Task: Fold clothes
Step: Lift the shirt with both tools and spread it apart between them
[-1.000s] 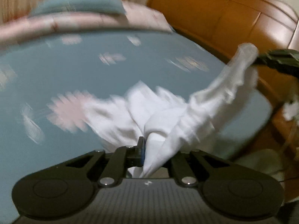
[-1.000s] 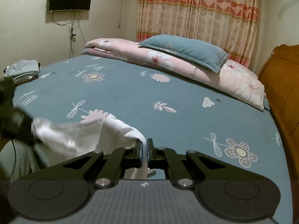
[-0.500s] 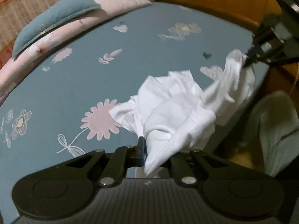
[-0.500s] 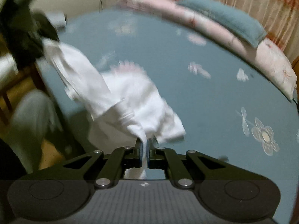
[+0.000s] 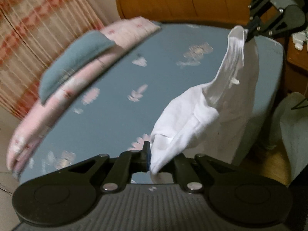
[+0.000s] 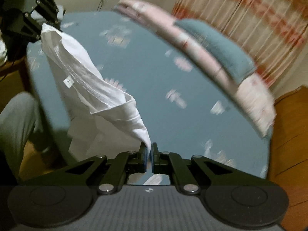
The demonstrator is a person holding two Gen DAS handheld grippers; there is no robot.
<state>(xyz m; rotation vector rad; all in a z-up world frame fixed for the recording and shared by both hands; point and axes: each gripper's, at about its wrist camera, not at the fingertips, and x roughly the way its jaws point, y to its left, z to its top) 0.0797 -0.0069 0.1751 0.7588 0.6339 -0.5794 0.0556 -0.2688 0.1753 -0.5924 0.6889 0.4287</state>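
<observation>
White cotton fills the middle of both views: a garment point(image 5: 194, 119) hangs in the air above a bed point(image 5: 107, 119), stretched between two black grippers. The left gripper point(image 5: 149, 159) is clamped tight on one bunched corner of the cloth, which spills out of its jaws to the right and rises towards the far end. In the left wrist view the right gripper point(image 5: 249, 28) sits at the upper right, pinching the other end, so the fabric runs as a twisted band between the two. The right wrist view mirrors this: the right gripper point(image 6: 149, 159) has its jaws closed on a thin point of cloth, and the garment point(image 6: 92, 88) climbs to the upper left, where the left gripper point(image 6: 44, 26) grips it. A small tag point(image 6: 68, 81) shows along a stitched hem. Part of the cloth droops below the stretched edge and hangs near the bed's near side; whether it touches the sheet I cannot tell. The bed has a blue sheet printed with pale flowers. At its far side lies a folded pink quilt point(image 6: 221, 71) with a blue pillow point(image 6: 215, 44) resting on top. Striped curtains point(image 6: 259, 19) hang behind them, and a wooden headboard point(image 5: 182, 0) stands at one end. A person's leg point(image 6: 15, 119) in pale grey trousers shows beside the bed. Much of the background is blurred.
</observation>
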